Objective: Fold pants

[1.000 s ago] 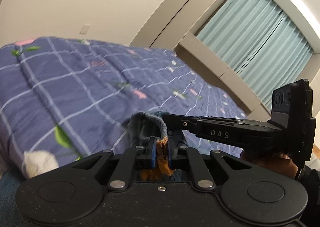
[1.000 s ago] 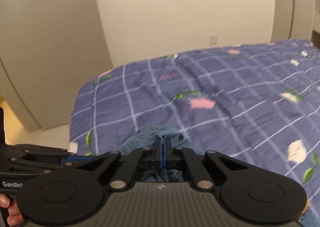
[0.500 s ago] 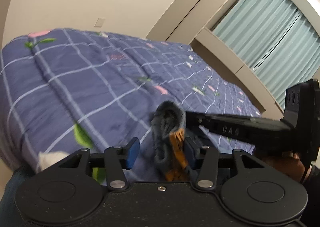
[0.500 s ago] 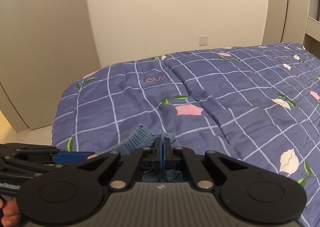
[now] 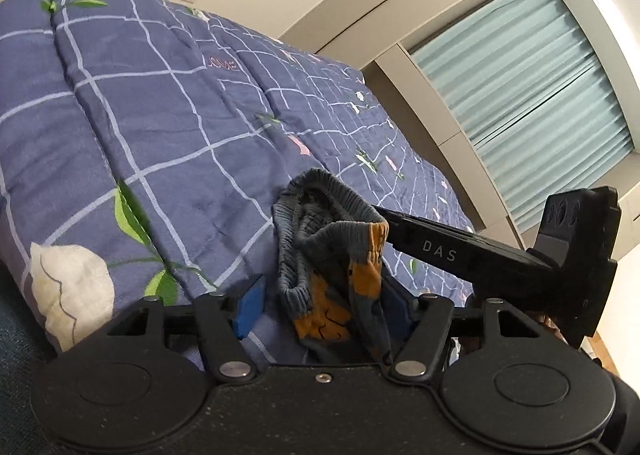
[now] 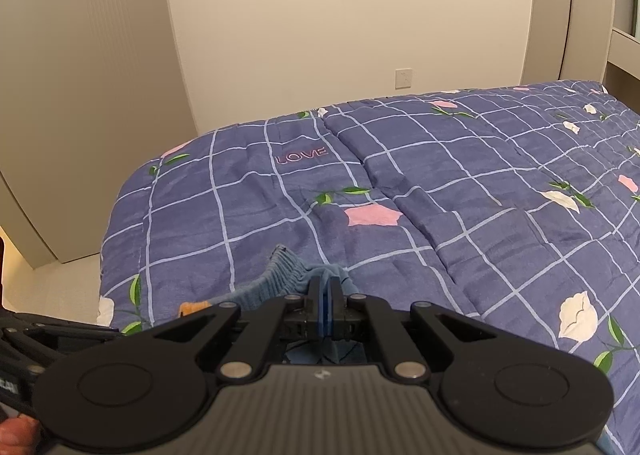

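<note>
Left wrist view, lower centre: my left gripper (image 5: 320, 305) is opening, its blue pads (image 5: 250, 305) now standing apart on either side of the pants (image 5: 332, 255), where a second ago they pinched the waistband. The cloth leans against the right-hand pad but is no longer squeezed, so I count it as released on this side. The pants, a bunched blue-grey and orange bundle with ribbed waistband uppermost, sit at the near edge of the checked quilt (image 5: 160, 115). Right wrist view, lower centre: my right gripper (image 6: 326, 313) stays clenched on a blue fold of the same pants (image 6: 288, 281), as before. In my judgement the left release marks a regrasp: one hand anchors the garment while the other is freed to take a fresh hold, with the folding itself largely ahead.
</note>
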`<state>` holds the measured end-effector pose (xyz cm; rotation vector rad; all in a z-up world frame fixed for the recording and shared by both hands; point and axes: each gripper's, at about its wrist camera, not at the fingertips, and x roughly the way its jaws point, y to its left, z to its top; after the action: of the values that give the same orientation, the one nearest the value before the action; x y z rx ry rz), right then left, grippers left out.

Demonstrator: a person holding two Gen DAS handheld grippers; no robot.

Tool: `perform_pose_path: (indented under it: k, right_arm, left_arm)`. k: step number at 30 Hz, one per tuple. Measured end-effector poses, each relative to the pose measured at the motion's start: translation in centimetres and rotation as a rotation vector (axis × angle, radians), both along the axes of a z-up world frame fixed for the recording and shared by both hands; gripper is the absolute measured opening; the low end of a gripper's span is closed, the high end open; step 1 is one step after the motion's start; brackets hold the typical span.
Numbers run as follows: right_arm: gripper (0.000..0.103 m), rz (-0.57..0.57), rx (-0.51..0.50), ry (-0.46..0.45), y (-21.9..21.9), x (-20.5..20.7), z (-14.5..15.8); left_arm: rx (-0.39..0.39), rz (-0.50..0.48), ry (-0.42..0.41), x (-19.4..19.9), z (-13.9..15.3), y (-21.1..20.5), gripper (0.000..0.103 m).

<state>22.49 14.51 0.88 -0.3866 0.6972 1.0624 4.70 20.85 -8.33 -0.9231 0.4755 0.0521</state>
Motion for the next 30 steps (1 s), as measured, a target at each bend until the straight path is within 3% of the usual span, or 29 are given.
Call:
perform_pose_path:
  k: [3, 6, 8, 9, 10, 12, 14, 22, 27, 30]
  right_arm:
    - [0.006, 0.015, 0.012, 0.009, -0.2, 0.0, 0.2]
    - [0.018, 0.028, 0.015, 0.003, -0.4, -0.2, 0.4]
    - [0.040, 0.028, 0.018, -0.002, -0.7, -0.3, 0.5]
    - [0.047, 0.026, 0.023, -0.003, -0.9, -0.3, 0.6]
    - [0.057, 0.022, 0.028, -0.004, -1.2, -0.4, 0.6]
    - [0.062, 0.007, 0.034, -0.008, -2.1, -0.5, 0.7]
    - [0.070, -0.015, 0.039, -0.014, -3.3, -0.6, 0.8]
    - [0.075, -0.143, -0.008, -0.024, -8.5, -0.1, 0.4]
    - [0.075, -0.239, 0.019, -0.025, -11.0, 0.9, 0.9]
    - [0.076, -0.254, -0.015, -0.045, -11.6, 1.1, 0.9]
  left_arm:
    - [-0.064, 0.002, -0.023, 0.2, -0.3, 0.5, 0.072]
    - [-0.089, 0.003, -0.041, 0.0, -0.3, 0.7, 0.074]
    - [-0.097, 0.006, -0.045, 0.0, -0.5, 0.8, 0.074]
    - [-0.095, 0.005, -0.039, 0.2, -0.6, 0.8, 0.074]
    - [-0.089, 0.003, -0.037, 0.2, -0.6, 0.8, 0.070]
    - [-0.068, -0.001, -0.021, 0.5, -0.6, 0.7, 0.060]
    - [-0.055, 0.004, 0.008, 0.7, -0.8, 0.7, 0.037]
    - [-0.039, 0.027, 0.034, 1.5, -1.0, 0.3, 0.016]
    - [-0.021, 0.065, -0.005, 0.0, 1.4, -0.8, 0.014]
    - [0.052, 0.057, -0.032, -1.0, 3.0, -1.9, 0.014]
